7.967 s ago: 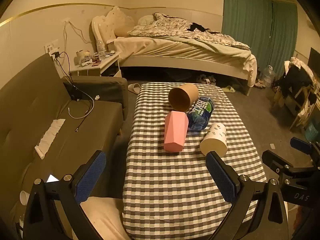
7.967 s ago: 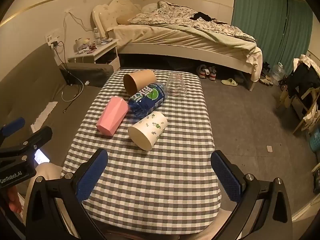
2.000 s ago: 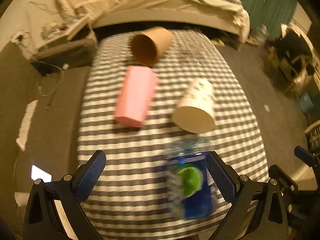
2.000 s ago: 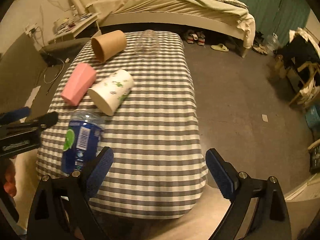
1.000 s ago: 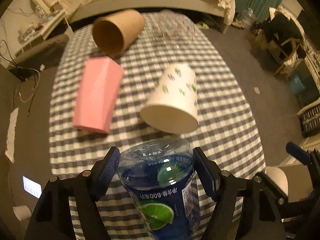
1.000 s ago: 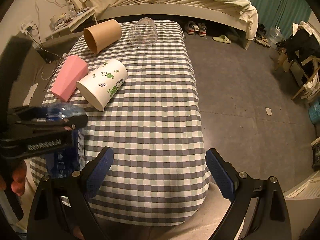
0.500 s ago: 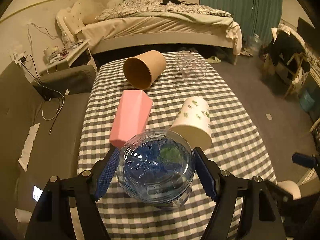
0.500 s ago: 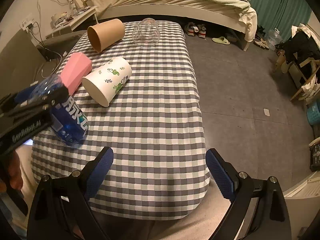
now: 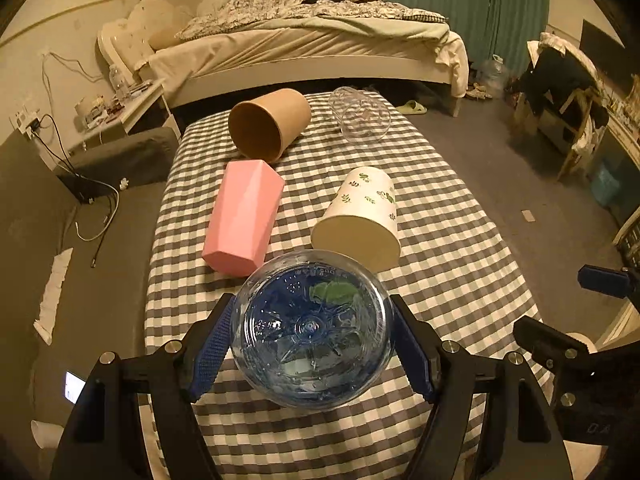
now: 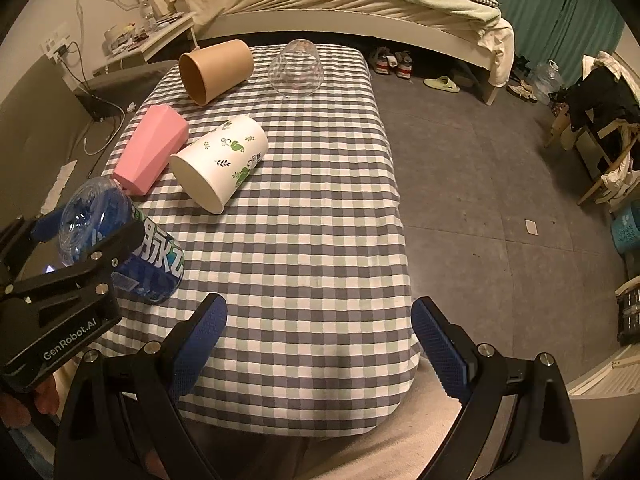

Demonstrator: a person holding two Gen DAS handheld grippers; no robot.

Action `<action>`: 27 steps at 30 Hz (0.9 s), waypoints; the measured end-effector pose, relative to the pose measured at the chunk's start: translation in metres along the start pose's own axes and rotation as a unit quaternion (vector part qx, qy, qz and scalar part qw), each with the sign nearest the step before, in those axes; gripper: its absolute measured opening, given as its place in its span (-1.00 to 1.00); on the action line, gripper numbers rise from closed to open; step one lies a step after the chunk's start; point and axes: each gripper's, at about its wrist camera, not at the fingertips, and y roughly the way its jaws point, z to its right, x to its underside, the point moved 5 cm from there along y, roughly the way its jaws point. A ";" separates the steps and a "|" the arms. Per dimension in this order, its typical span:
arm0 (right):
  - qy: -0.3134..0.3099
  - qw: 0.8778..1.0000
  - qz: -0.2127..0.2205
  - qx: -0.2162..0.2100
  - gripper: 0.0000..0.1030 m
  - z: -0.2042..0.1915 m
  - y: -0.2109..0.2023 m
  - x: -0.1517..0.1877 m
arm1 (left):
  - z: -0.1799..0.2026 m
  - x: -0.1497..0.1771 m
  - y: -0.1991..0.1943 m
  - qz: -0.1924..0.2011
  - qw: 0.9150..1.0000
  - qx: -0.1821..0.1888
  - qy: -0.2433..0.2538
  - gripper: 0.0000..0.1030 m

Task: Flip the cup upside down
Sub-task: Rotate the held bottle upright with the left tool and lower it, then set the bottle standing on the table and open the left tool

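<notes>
My left gripper (image 9: 310, 344) is shut on a blue plastic cup (image 9: 310, 328) with a lime label, its closed bottom facing the camera. In the right wrist view the blue cup (image 10: 120, 240) is tilted, its open end low over the checked table (image 10: 300, 240) near the front left. My right gripper (image 10: 318, 344) is open and empty above the table's near edge. A pink cup (image 9: 244, 216), a white leaf-print cup (image 9: 360, 220), a brown paper cup (image 9: 268, 128) and a clear glass cup (image 9: 360, 118) lie on their sides.
A grey sofa (image 9: 60, 240) runs along the table's left side. A bed (image 9: 304, 48) stands behind the table. A chair with clothes (image 9: 560, 92) is at the right. Open floor (image 10: 500, 180) lies to the right of the table.
My left gripper closed on the blue cup, lifted it and turned it, so its bottom now faces the camera. The right gripper has barely moved.
</notes>
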 end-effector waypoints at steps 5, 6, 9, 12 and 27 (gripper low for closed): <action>0.003 1.000 0.003 0.006 0.82 0.005 -0.006 0.000 | 0.001 -0.005 -0.008 0.002 1.000 -0.003 0.006 0.56; 0.004 1.000 0.003 0.007 0.82 0.006 -0.007 0.000 | 0.000 -0.006 -0.012 0.005 1.000 -0.001 0.003 0.57; 0.006 1.000 0.009 0.007 0.82 0.007 -0.013 -0.001 | -0.003 -0.014 -0.026 0.019 1.000 0.006 -0.002 0.57; 0.008 1.000 0.018 0.007 0.82 0.007 -0.021 -0.003 | -0.006 -0.021 -0.038 0.034 0.999 0.012 -0.007 0.57; -0.002 0.997 0.075 0.003 0.82 -0.008 -0.071 -0.016 | -0.046 -0.046 -0.114 0.113 0.991 0.028 -0.058 0.57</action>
